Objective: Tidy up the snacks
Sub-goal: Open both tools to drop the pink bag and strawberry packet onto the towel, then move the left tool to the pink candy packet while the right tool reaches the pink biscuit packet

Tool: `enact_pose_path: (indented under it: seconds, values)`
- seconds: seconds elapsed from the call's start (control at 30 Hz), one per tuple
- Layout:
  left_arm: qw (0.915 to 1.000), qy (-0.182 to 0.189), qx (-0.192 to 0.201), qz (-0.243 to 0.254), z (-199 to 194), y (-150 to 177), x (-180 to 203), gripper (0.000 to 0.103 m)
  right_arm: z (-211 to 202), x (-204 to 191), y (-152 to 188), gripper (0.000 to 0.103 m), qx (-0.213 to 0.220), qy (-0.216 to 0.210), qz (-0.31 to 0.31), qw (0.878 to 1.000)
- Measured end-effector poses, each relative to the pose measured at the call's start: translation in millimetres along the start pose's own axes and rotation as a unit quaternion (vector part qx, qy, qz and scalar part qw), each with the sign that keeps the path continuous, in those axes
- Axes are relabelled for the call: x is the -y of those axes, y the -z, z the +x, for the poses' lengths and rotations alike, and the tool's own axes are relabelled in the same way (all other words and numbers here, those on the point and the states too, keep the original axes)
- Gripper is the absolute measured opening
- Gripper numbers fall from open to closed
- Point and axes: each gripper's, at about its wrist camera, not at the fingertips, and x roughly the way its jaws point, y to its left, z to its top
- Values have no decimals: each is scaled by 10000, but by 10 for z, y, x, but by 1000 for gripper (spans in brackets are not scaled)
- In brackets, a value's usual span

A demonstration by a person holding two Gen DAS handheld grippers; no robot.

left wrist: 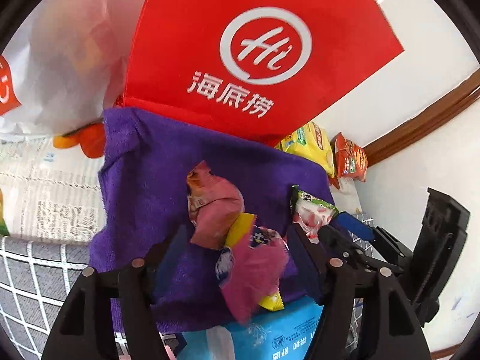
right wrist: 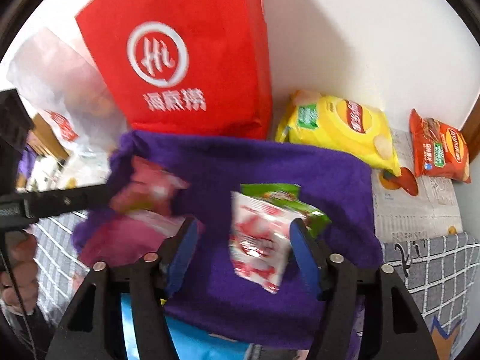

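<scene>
Two close downward views, shared purple cloth (left wrist: 168, 162)

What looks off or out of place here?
Small snack packets lie loose on the purple fleece cloth: a crumpled pink packet, a magenta-and-yellow one, a red-and-white one with a green end tilted between the right tool's open fingers. The cloth sits rumpled over a blue box.

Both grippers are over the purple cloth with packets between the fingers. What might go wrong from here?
1. The red-and-white packet sits between the right gripper's parted fingers, seemingly loose; it may drop.
2. The pink packets between the left gripper's fingers overlap, so closing may grab several.
3. The purple cloth drapes over a blue box and may get pinched too.
</scene>
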Motion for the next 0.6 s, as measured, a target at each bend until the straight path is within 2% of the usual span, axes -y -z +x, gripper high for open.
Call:
enact_pose_path:
  seconds: [0.17,0.3,0.5,0.6]
  values:
    - [9996,-15,226,138,-226,0,71,71,-277,-110,-17,68,367,198,-43,9991]
    - [9989,-52,355,287,-376,24,149,71,-525,-136,33,71,681,215,198,9972]
    - [9971,-12,478,597,-574,91,362,71,-849,-208,262,71,862,628,130,9942]
    - [9943,40,657,838,-764,162,494,71,-990,-222,428,71,822,593,97,9948]
